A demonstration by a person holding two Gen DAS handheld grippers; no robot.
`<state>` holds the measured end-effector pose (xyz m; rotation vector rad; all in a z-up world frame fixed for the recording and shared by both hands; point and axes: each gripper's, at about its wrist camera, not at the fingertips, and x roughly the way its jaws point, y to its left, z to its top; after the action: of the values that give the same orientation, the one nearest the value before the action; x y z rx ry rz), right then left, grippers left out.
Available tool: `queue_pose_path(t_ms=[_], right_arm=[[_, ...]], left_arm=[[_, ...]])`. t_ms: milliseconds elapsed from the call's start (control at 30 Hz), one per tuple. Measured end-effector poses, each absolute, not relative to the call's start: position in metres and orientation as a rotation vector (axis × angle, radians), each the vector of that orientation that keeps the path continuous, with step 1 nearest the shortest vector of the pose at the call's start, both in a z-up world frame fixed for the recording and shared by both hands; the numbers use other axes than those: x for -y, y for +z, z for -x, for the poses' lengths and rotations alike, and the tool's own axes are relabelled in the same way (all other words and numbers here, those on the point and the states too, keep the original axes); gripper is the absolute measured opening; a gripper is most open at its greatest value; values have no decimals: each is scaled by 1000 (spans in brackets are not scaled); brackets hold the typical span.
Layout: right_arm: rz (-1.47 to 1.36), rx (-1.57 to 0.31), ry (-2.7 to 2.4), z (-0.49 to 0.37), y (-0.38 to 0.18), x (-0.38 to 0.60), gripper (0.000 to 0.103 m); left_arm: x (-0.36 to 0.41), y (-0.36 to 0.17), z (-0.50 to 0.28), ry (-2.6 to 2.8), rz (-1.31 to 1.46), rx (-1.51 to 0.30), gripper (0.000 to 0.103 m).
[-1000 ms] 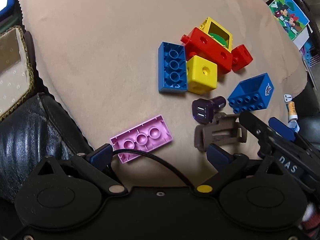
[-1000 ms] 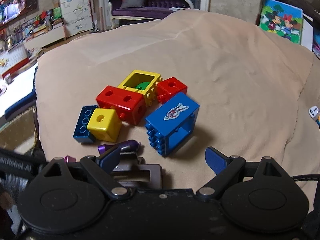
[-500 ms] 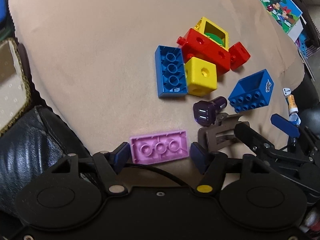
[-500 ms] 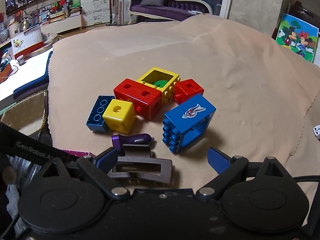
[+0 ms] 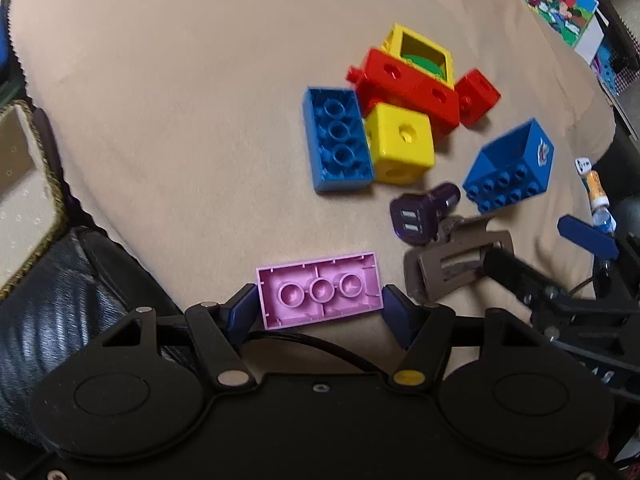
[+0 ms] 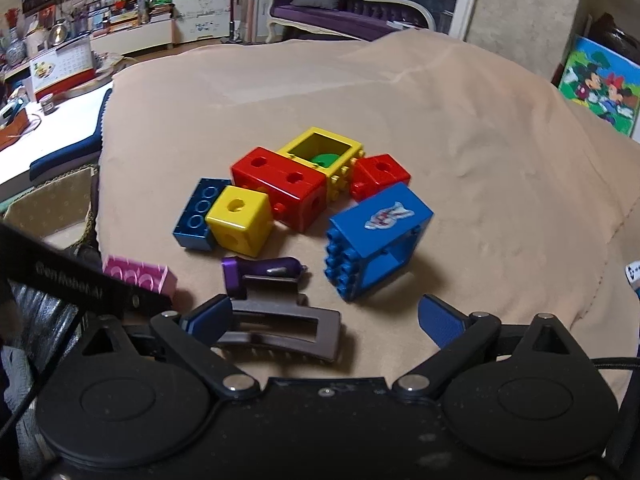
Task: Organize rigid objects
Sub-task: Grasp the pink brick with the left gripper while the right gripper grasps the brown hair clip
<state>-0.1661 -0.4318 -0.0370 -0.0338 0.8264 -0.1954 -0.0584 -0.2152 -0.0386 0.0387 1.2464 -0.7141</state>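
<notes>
Now pink brick (image 5: 319, 289) between left jaws, hair clip (image 6: 280, 330) inside right jaws

– Between the left gripper (image 5: 320, 312) fingers (image 5: 240, 312)?
– Pink brick (image 5: 319, 289), underside up, 3 tubes showing, both pads touching its short ends.
– Beyond it?
– Purple car charger (image 5: 420, 212) against brown hair clip (image 5: 452, 264); further off, blue, yellow, red blocks clustered on beige cloth (image 5: 180, 100).

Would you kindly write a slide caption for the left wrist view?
Left gripper fingers bracket the upturned pink brick on the beige cloth, coloured blocks beyond.
</notes>
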Motion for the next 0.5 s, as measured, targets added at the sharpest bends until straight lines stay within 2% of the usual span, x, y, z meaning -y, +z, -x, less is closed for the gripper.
queue_pose_path(t_ms=[200,367,400,433,500], right_arm=[[69,-849,-175,155,-48,413,102],[110,-883,-192,143,-66,402,102],[126,-893,-202,141,-71,401,97],[140,-908,-208,139,-75,400,86],[126,-921,-207,138,-77,400,86]], left_arm=[[204,-20,55,-663,-64,-1150,62],[188,-18,42,-617,-18,-1168,62],[184,-19,39,-603,-7,-1174,62],[180,-19,36,-590,6,-1181,62],[171,-18,30,-568,30,-1191,62]])
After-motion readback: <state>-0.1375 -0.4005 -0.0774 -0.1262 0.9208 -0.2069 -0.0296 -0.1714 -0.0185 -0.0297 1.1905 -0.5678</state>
